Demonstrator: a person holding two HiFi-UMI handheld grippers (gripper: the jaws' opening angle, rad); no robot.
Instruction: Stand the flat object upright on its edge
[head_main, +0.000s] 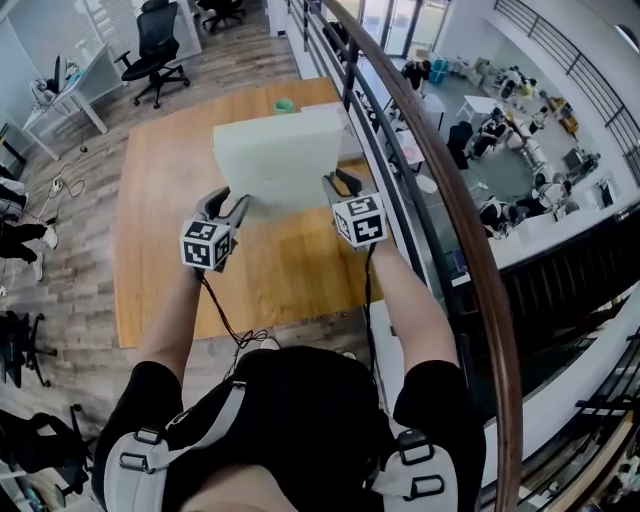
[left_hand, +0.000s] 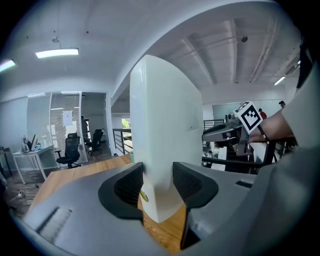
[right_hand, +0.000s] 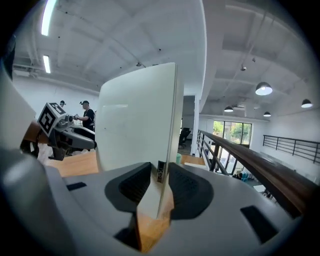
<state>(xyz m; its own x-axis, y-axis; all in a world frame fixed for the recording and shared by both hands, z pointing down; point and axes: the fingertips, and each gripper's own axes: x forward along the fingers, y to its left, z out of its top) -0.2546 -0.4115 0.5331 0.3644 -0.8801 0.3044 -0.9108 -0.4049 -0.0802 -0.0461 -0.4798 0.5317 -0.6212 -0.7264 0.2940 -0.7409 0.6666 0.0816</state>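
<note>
Slab (head_main: 280, 160), white and flat, tilted up over wooden table (head_main: 170, 260), broad face toward the person. Left gripper (head_main: 228, 207) pinches its lower left corner, with both pads pressed against the faces. Right gripper (head_main: 338, 186) pinches the lower right corner the same way. Whether any edge touches the table: cannot tell. Brown railing (head_main: 470, 230) runs beside the table on the right.

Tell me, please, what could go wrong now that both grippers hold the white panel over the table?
1. The left gripper and right gripper pinch the white panel only at two corners, so it may swing or slip from the fingers.
2. Set on its thin edge on the table, it could topple, perhaps towards the railing.
</note>
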